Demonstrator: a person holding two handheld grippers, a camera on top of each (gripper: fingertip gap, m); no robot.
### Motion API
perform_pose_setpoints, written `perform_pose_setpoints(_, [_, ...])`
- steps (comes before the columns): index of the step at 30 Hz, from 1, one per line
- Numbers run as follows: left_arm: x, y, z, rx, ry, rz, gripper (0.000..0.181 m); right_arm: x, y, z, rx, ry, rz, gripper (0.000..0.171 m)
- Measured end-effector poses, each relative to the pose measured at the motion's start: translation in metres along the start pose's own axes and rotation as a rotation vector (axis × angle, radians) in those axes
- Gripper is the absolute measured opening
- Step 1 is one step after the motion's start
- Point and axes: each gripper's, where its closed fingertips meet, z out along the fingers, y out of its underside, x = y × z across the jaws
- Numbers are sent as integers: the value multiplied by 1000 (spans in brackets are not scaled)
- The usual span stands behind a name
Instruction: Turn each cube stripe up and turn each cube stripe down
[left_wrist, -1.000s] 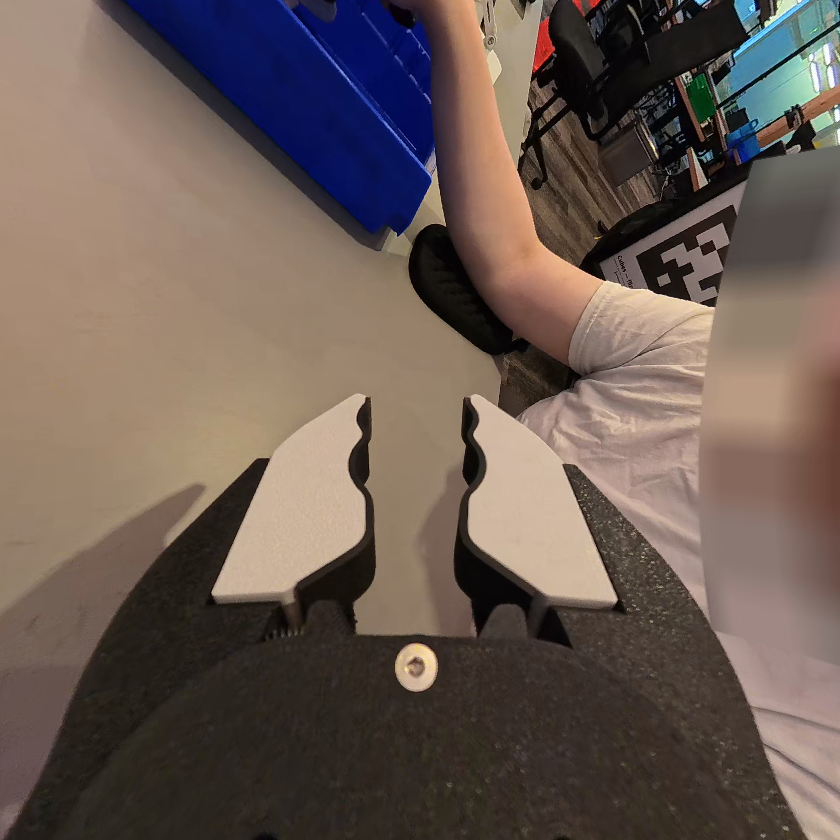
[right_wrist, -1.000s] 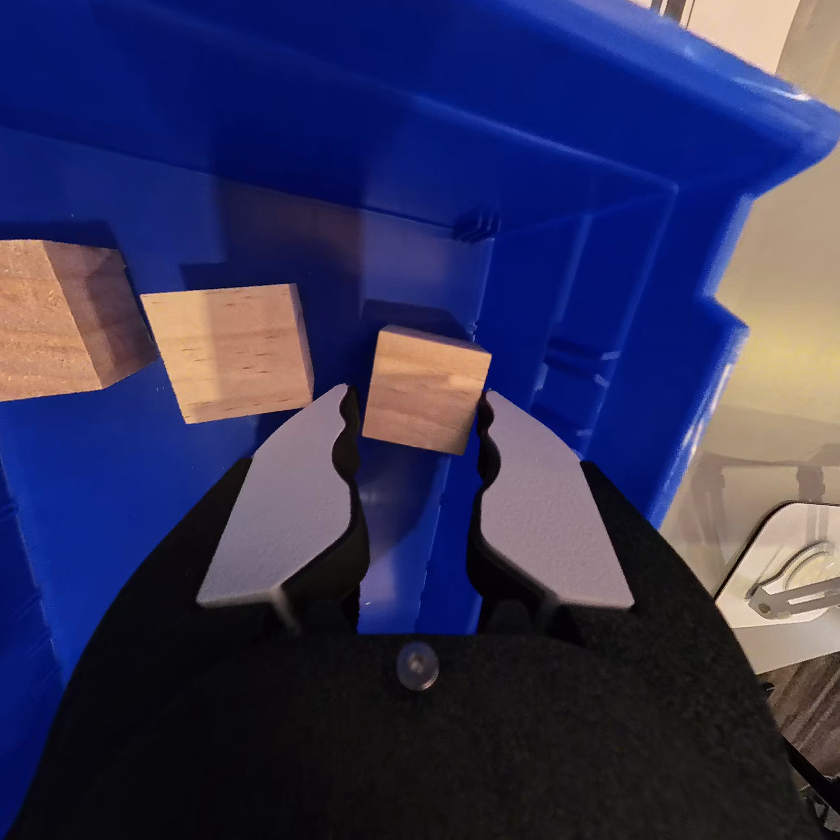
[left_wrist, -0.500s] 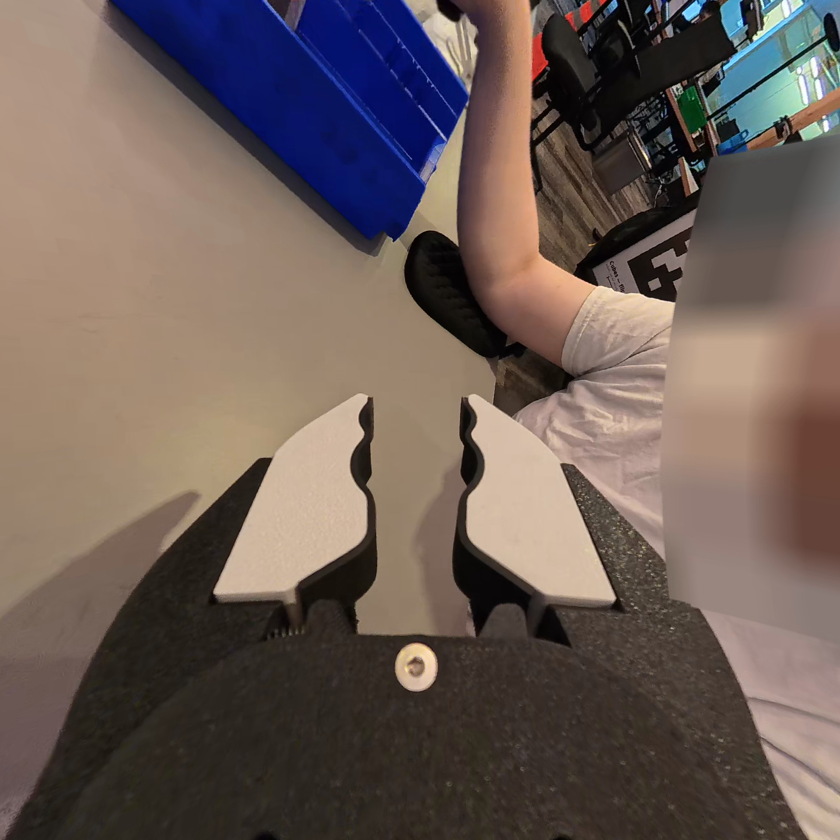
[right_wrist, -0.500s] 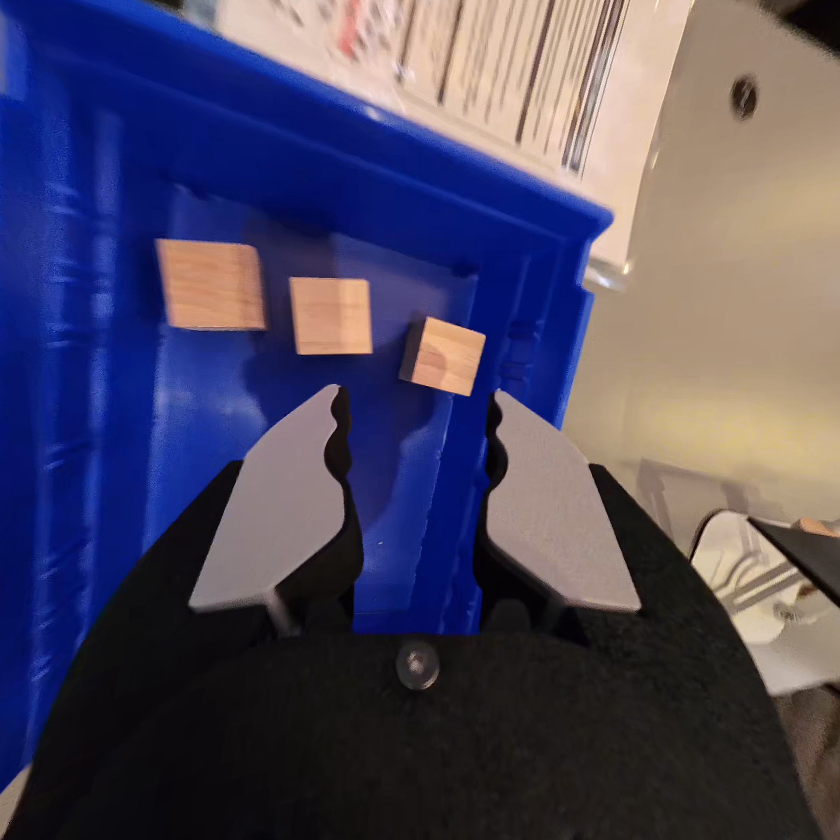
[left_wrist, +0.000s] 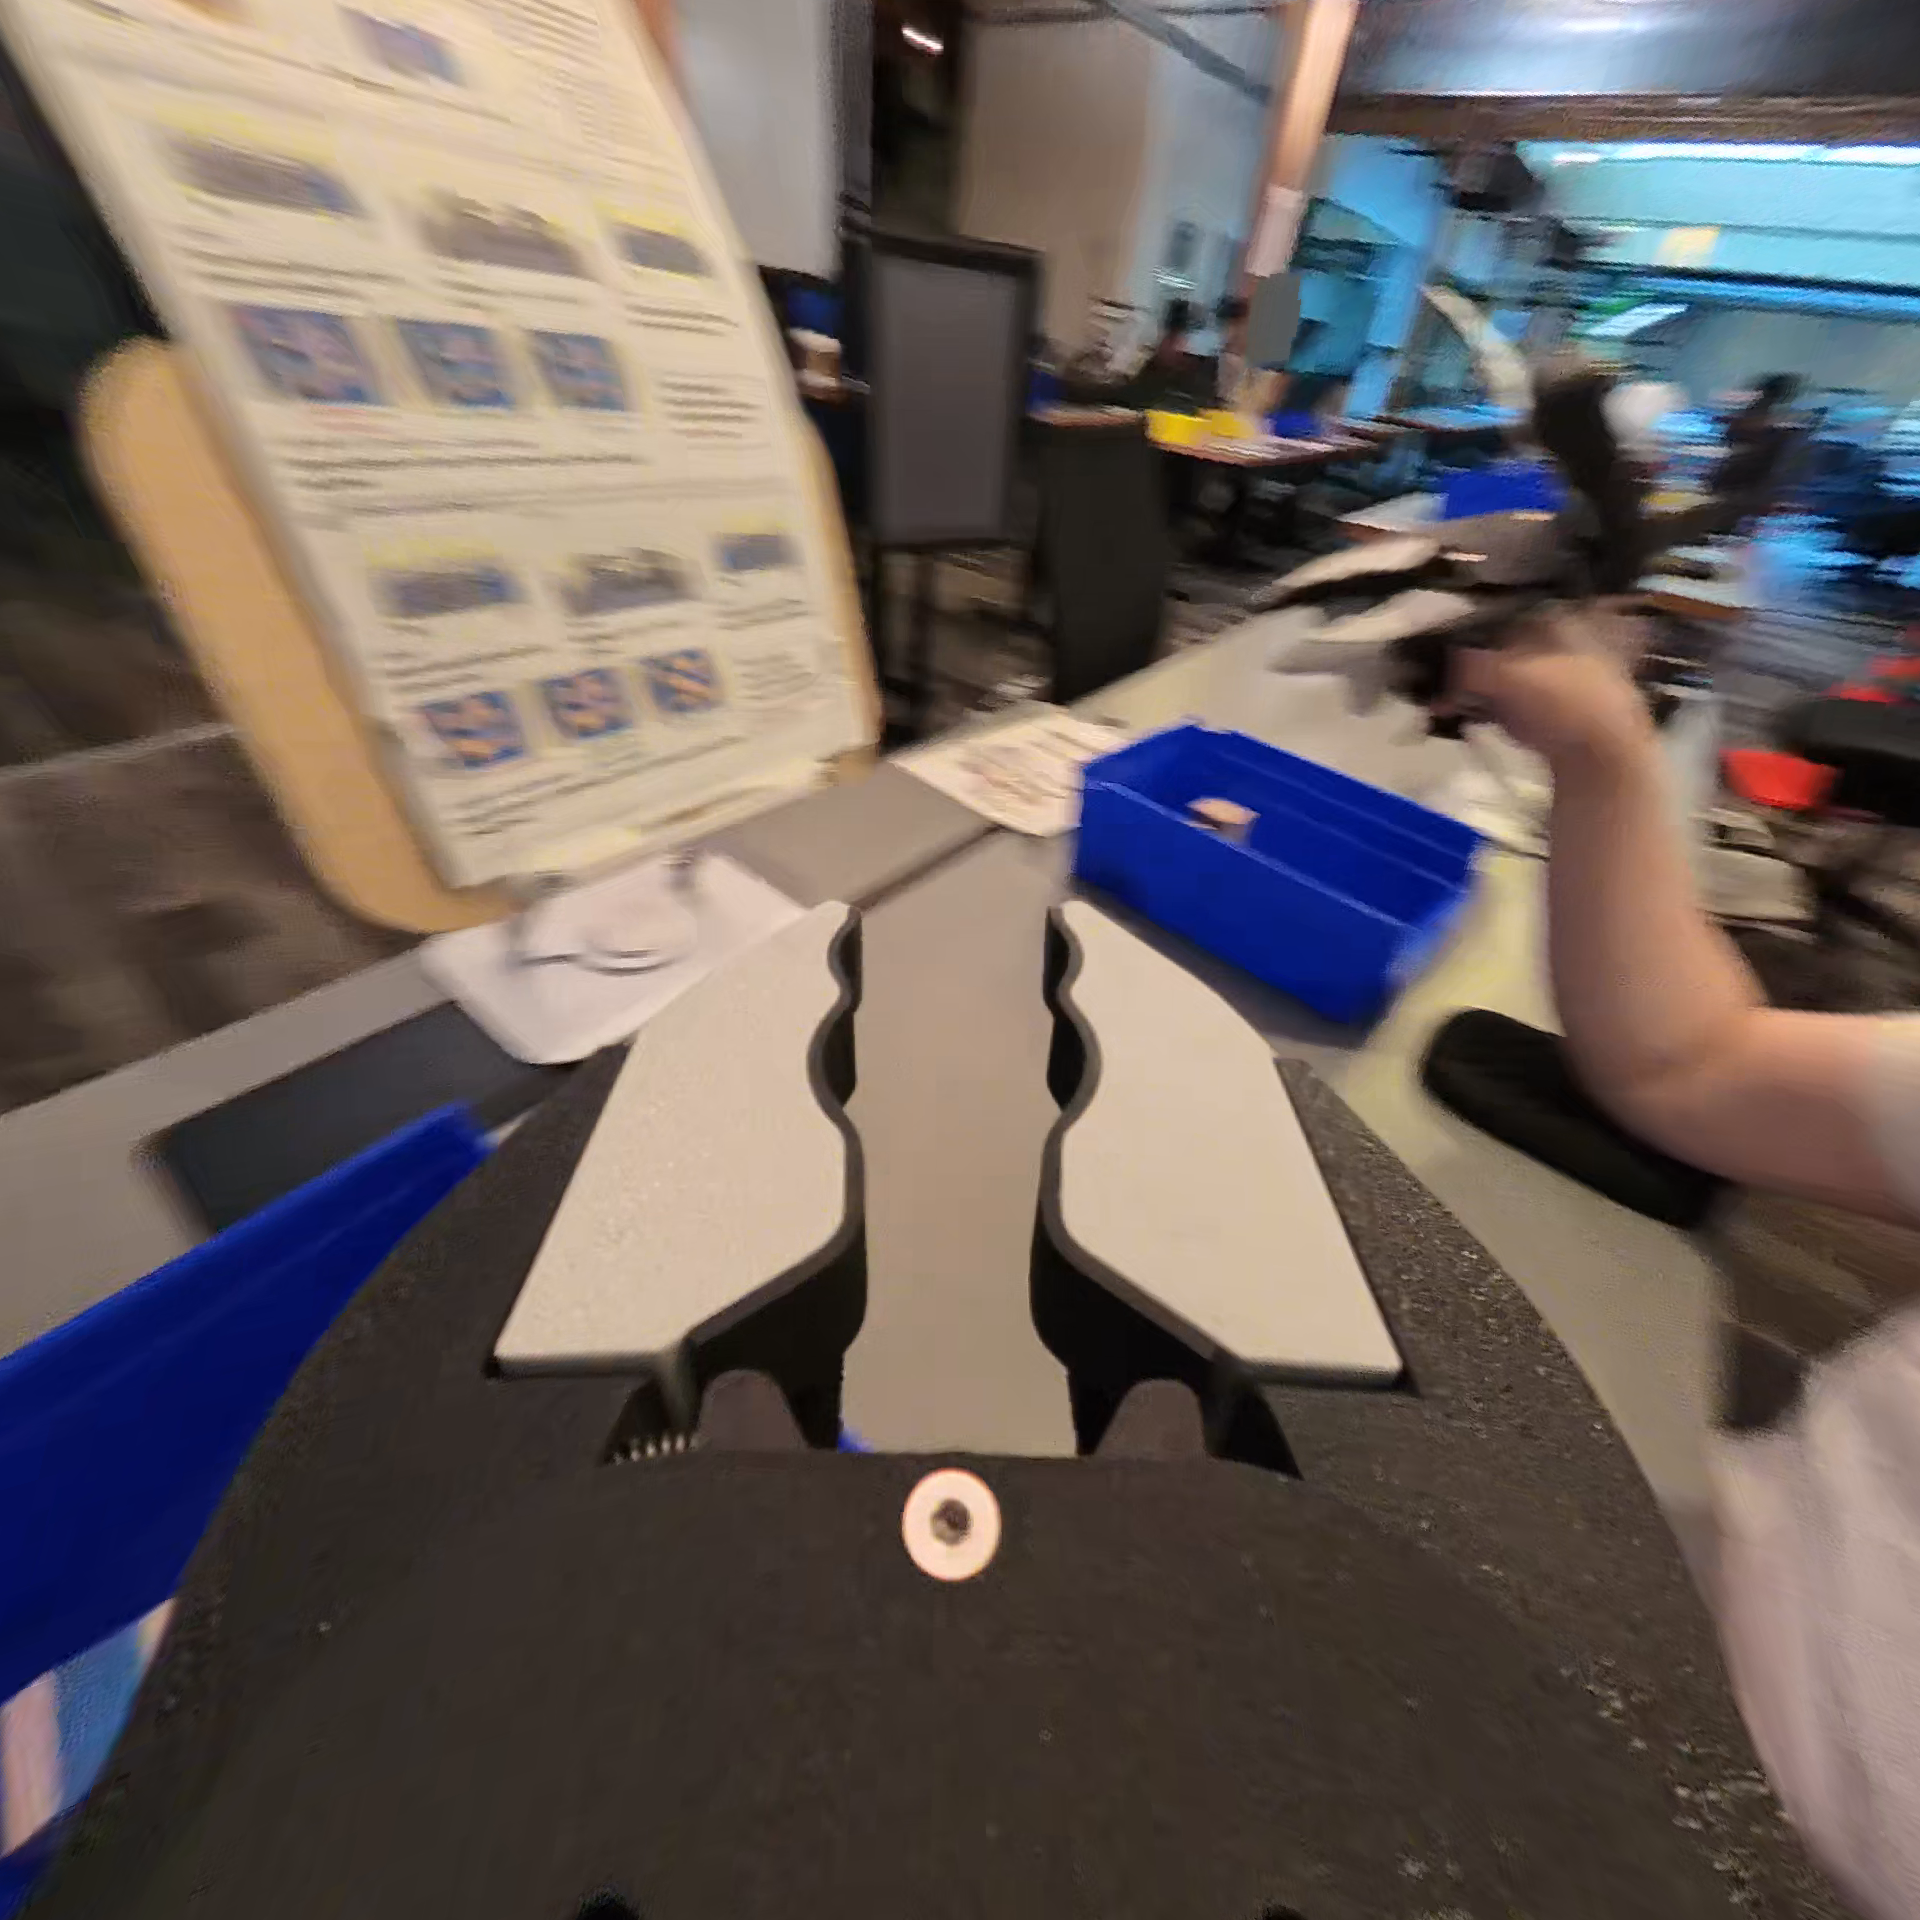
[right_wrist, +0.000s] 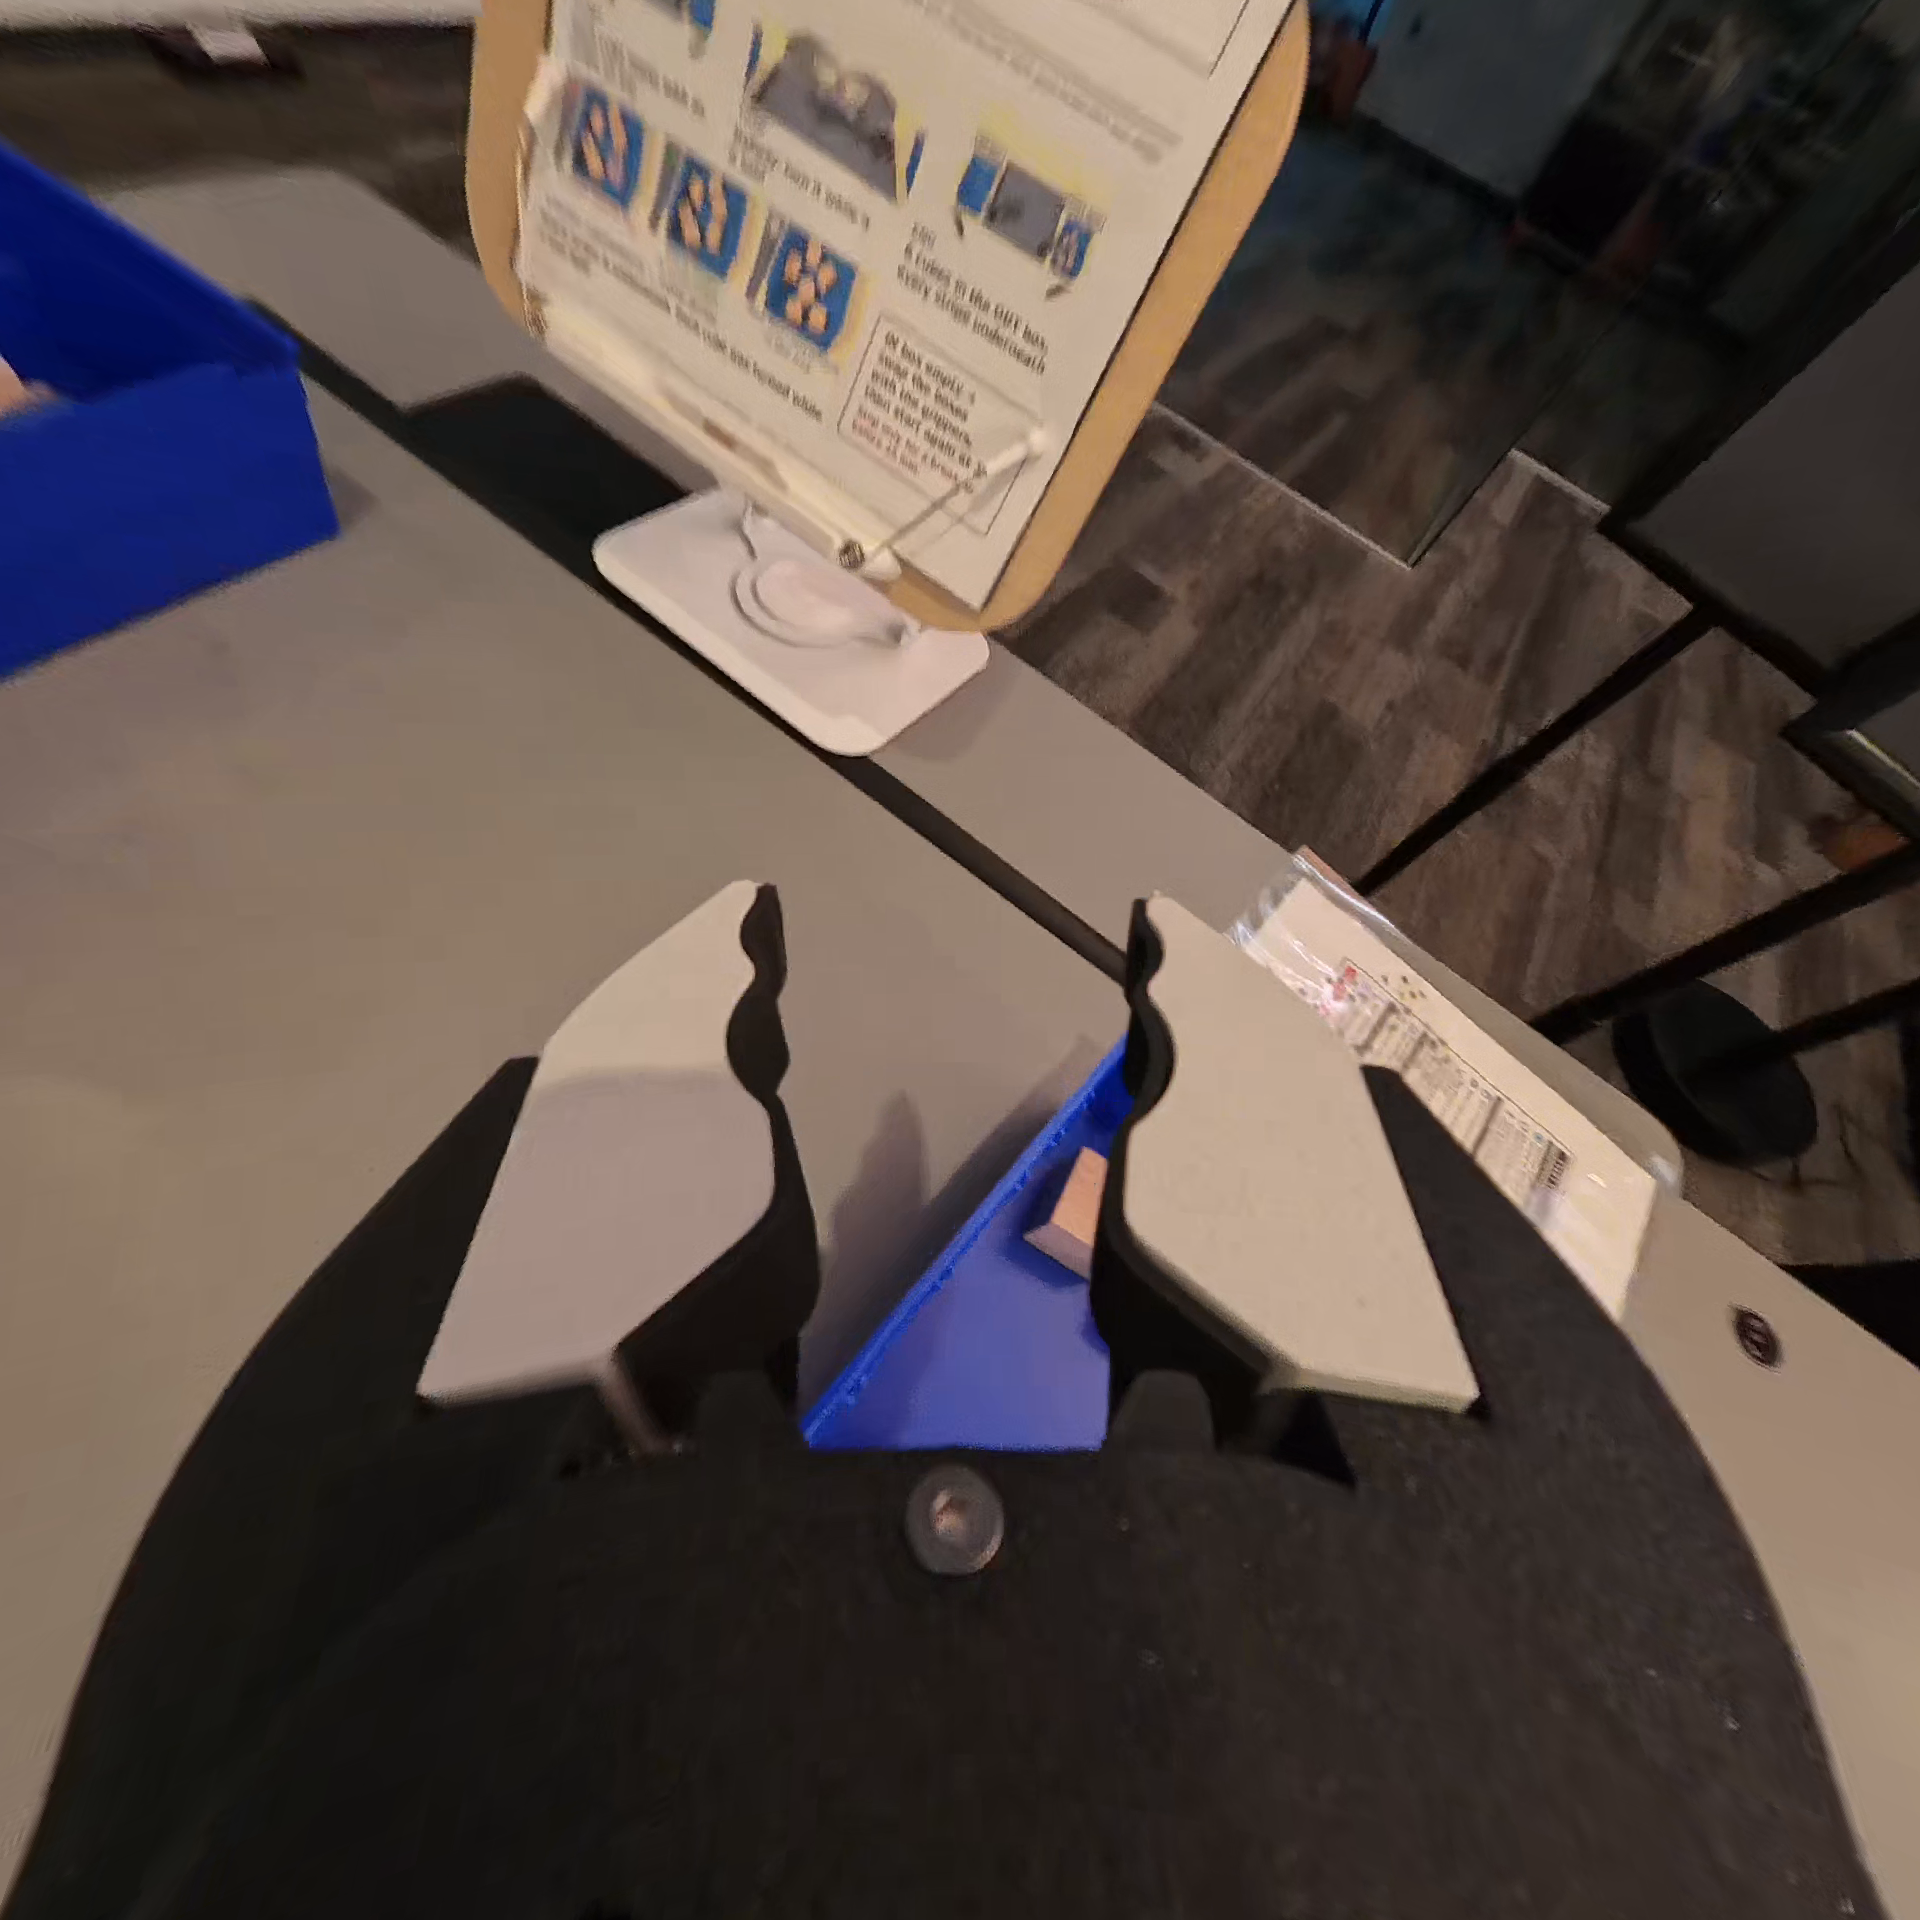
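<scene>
Both grippers empty, fingers spread. Right gripper (right_wrist: 951, 920) hangs above the blue bin (right_wrist: 966, 1340); one wooden cube (right_wrist: 1070, 1216) shows at about 4 o'clock from its fingertips, partly hidden behind the right finger. Left gripper (left_wrist: 951, 925) is over bare table (left_wrist: 956, 1143), the bin (left_wrist: 1262, 883) well off at 2 o'clock. Risk, likely: frames are motion-blurred, so a hasty descent could clip the bin wall or nudge the cube instead of straddling it. Stripe not visible.

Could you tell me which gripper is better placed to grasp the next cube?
Right, probably: the right gripper hangs open over the blue bin, a wooden cube showing between its fingers. The left gripper, also open, has none near.
</scene>
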Motion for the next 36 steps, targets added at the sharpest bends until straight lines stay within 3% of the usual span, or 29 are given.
perform_pose_setpoints(1, [-19,7,-5,-12,-89,18,33,1,4,3,-29,21,-22,63])
perform_pose_setpoints(3, [-57,32,-9,-123,-231,5,31,3,10,8,-64,50,-42,63])
perform_pose_setpoints(8, [-136,106,9,-359,-466,-248,19,2,15,13,-90,48,-40,63])
perform_pose_setpoints(11, [-152,140,31,-437,-500,-344,20,4,19,15,-110,63,-39,63])
perform_pose_setpoints(14, [-164,169,35,-576,-599,-307,25,7,24,17,-141,77,-27,64])
perform_pose_setpoints(20, [-161,205,54,-711,-593,-346,39,7,33,22,-190,80,-30,65])
perform_pose_setpoints(25, [-172,229,47,-856,-683,-279,45,1,39,26,-228,60,-47,66])
perform_pose_setpoints(36, [-180,251,49,-915,-680,-316,46,-5,46,30,-271,53,-77,66])
